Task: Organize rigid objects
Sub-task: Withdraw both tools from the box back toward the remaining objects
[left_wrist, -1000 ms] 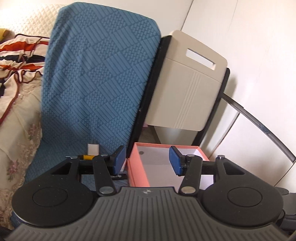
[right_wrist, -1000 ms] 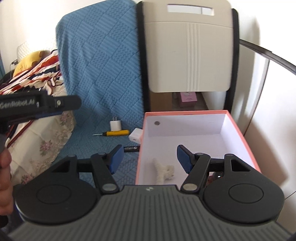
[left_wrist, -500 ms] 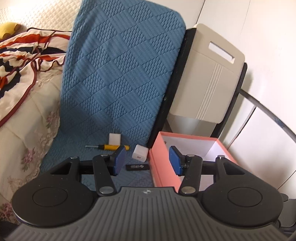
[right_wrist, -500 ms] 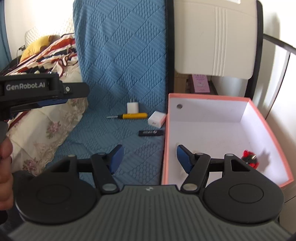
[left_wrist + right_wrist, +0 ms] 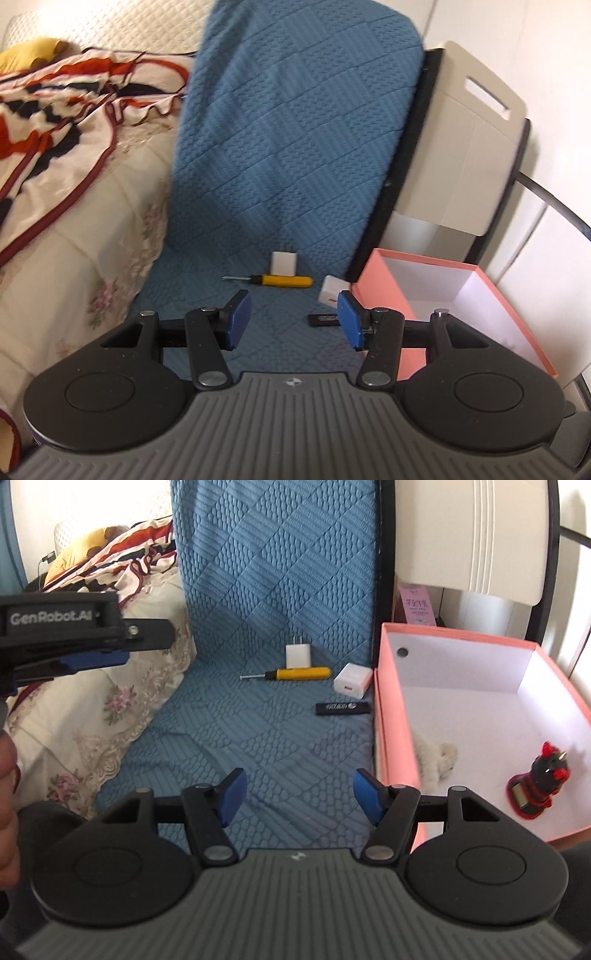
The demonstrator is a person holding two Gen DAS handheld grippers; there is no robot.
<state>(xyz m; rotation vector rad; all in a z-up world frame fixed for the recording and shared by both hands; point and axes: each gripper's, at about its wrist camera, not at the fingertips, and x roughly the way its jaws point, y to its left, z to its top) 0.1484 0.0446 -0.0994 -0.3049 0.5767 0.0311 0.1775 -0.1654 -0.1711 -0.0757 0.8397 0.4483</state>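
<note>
Right wrist view: the right claw point(image 5: 297, 794) hovers low over the blue quilted mat point(image 5: 266, 738), its blue pads spread wide and holding nothing. The left claw point(image 5: 294, 319) hangs likewise wide open and empty. Ahead on the mat lie a yellow screwdriver point(image 5: 291, 673) on its side, a white plug adapter point(image 5: 297, 655) standing just behind it, a white charger block point(image 5: 352, 678) and a black USB stick point(image 5: 342, 708), the last two close beside the pink box point(image 5: 382, 709). All four sit well ahead of the right claw. Inside the box rest a white fluffy toy point(image 5: 436, 757) and a red-and-black cat figurine point(image 5: 537, 786)
</note>
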